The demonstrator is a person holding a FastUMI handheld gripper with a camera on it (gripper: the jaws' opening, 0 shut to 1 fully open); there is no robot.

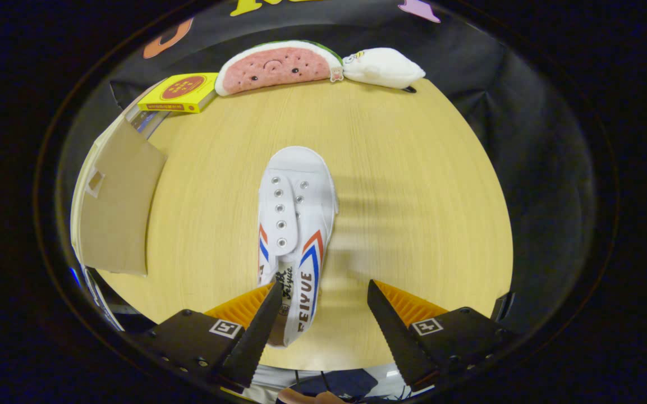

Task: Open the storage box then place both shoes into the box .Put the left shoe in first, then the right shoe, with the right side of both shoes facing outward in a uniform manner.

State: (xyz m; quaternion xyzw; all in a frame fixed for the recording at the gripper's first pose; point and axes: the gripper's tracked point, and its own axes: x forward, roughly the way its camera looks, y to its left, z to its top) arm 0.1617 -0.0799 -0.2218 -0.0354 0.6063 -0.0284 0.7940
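White shoe [295, 224] with red-blue stripes on a pale wood-grain table [413, 168].

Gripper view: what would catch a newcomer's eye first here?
The white shoe with red and blue stripes lies in the middle of the wooden table, toe pointing away, its heel beside one finger of the open gripper. At the table's far edge sit a watermelon plush, a white plush and a yellow box. A brown cardboard flap stands off to one side of the shoe.
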